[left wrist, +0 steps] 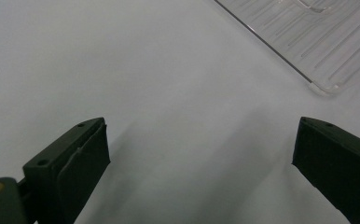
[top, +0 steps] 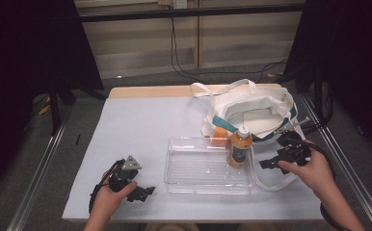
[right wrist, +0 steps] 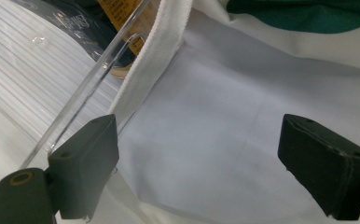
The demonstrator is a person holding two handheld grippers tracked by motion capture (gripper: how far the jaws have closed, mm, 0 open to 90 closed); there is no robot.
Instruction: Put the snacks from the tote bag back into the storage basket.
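Note:
A clear plastic tray (top: 198,166) lies mid-table, and an orange drink bottle (top: 240,147) with a white cap stands upright in its far right corner. Behind it sits a white tote bag (top: 251,103) with green trim. My left gripper (top: 148,191) rests low at the front left, open over bare table (left wrist: 200,140), with the tray's corner (left wrist: 318,42) ahead of it. My right gripper (top: 267,164) hovers just right of the tray, open (right wrist: 199,140) and holding nothing. The bag's white strap (right wrist: 157,51) runs past its left jaw along the tray wall (right wrist: 89,84).
An orange object (top: 219,134) lies between the tray and the bag. A loop of bag strap (top: 271,185) curls on the table by the tray's right side. The light table top (top: 140,130) ends at metal rails on both sides.

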